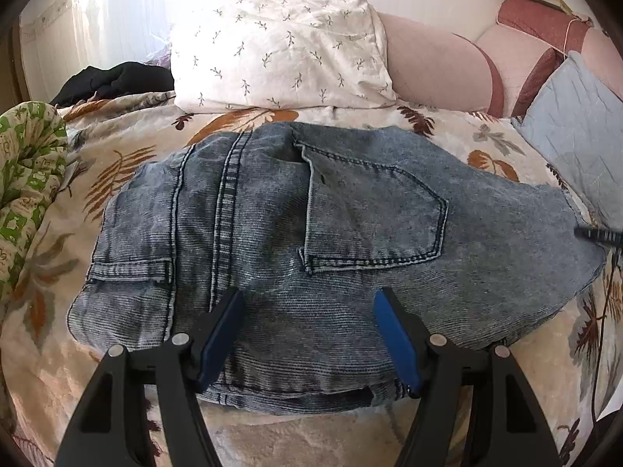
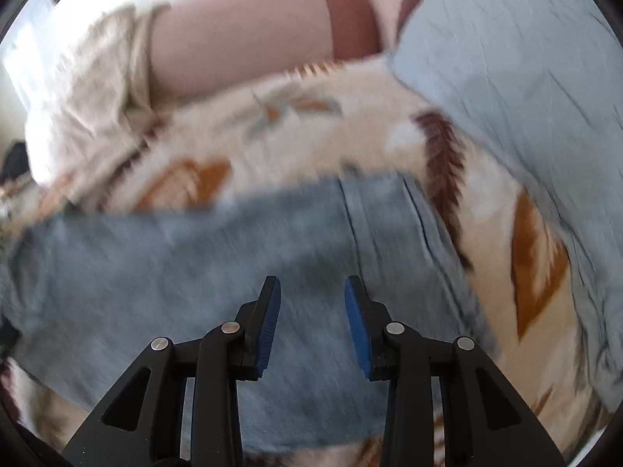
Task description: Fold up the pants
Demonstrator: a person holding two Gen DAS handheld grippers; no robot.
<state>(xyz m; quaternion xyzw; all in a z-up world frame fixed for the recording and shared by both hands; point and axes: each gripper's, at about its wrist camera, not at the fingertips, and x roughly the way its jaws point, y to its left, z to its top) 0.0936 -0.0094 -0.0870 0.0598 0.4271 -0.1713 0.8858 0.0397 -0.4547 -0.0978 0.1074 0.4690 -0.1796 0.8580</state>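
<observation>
The jeans (image 1: 311,241) lie on the leaf-print bedspread (image 1: 117,163) near the middle of the bed, already folded into a compact bundle with the back pocket (image 1: 373,218) facing up and the waistband along the bed's near edge. By the look of it the fold is nearly done, and what remains is tidying.

Your left gripper (image 1: 309,303) hovers over the near part of the denim with its jaws spread wide, holding nothing. Your right gripper (image 2: 311,288) also has its jaws parted and empty, above the far-right part of the bundle; that view is smeared by motion, so you cannot tell whether its pads touch the cloth.

If another fold is needed, pinch all layers at the near hem together, not just the top one, or the stack will slide apart. Bring both ends over at the same pace so the edges line up. The denim looks thick and stiff, so press the crease flat before releasing.

Mind the blue cushion (image 1: 576,136) at the bed's right edge, just beside the bundle, and the white pillow (image 1: 280,43) at the head, which leave little spare room.
</observation>
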